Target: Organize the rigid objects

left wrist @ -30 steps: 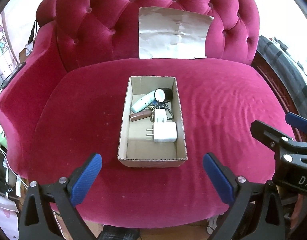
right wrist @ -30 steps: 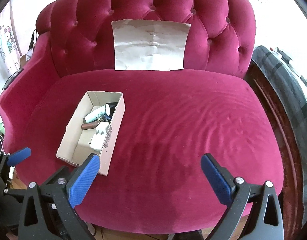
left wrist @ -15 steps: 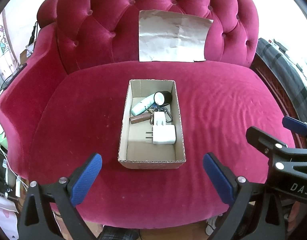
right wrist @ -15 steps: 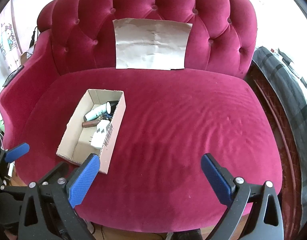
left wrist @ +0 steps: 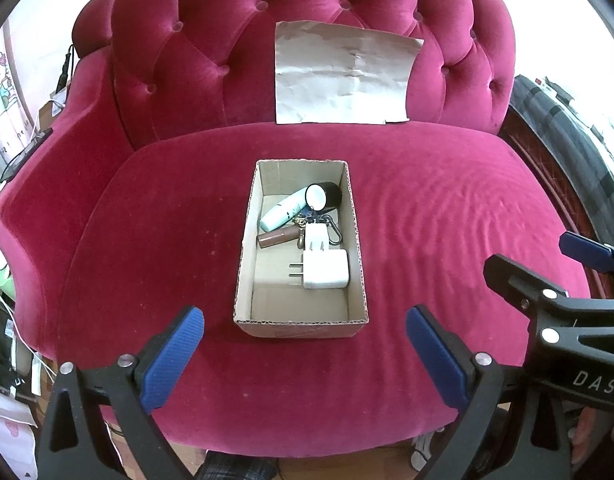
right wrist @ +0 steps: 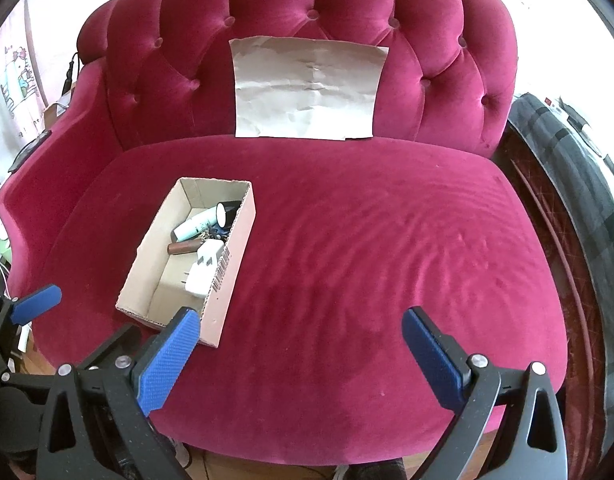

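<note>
An open cardboard box point(left wrist: 301, 322) sits on the seat of a crimson tufted velvet sofa point(left wrist: 447, 208), a little toward its left side, as two hand-held grippers hover at the cushion's front edge. The left hand-held gripper point(left wrist: 305, 354), its blue-padded fingers point(left wrist: 173, 356) spread wide and holding nothing, faces the near end of the box, which lies between the finger tips and slightly beyond them. The right hand-held gripper point(right wrist: 295, 354) is likewise spread apart and empty over bare cushion, its left finger overlapping the box's near right corner in that camera's view. Gathered in the far half of the box are a white wall charger point(left wrist: 325, 269) with its prongs pointing left, a second white plug point(left wrist: 315, 237) just behind it, a brown cylindrical tube point(left wrist: 277, 237) lying crosswise, a pale mint tube point(left wrist: 282, 211) angled against a black cylinder with a white end point(left wrist: 322, 196), and a bunch of keys on a carabiner point(left wrist: 334, 229) tucked among them. The near half of the box floor is bare cardboard. A creased sheet of brown paper point(left wrist: 343, 76) leans against the buttoned backrest, well behind the box. To the sofa's right lies dark plaid fabric point(right wrist: 579, 184).
</note>
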Demonstrator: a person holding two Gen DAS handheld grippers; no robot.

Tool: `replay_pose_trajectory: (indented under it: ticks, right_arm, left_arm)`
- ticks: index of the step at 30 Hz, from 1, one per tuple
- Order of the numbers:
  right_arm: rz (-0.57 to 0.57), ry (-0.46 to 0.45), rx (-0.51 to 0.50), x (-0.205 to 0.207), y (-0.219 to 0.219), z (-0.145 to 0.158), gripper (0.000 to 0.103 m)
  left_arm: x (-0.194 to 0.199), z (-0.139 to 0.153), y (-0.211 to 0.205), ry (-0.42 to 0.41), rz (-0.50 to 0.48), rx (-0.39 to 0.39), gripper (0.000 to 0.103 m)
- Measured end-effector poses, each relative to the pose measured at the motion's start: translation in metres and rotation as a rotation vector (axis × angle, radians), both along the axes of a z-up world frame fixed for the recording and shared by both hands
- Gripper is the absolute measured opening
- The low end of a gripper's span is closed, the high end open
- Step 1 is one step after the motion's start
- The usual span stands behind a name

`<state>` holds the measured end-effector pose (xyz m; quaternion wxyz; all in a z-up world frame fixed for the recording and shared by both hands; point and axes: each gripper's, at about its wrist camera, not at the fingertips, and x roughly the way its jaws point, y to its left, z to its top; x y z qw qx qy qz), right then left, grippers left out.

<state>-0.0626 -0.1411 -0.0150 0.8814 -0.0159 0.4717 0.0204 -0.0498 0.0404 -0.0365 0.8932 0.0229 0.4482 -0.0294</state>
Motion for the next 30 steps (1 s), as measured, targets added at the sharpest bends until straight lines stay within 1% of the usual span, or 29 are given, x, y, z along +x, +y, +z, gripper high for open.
replay_pose_trajectory:
  ticks: [13, 30]
  right_arm:
    - [-0.005, 0.003, -0.003, 0.0008, 0.0006, -0.0031, 0.103]
    - [-0.005, -0.031, -0.016, 0.0000, 0.0011, 0.0004, 0.103]
  left_arm:
    - [-0.0008, 0.0005, 0.0005, 0.001, 0.000, 0.013, 0.103]
    - [0.0024, 0.0016, -0.0005, -0.004, -0.007, 0.000, 0.103]
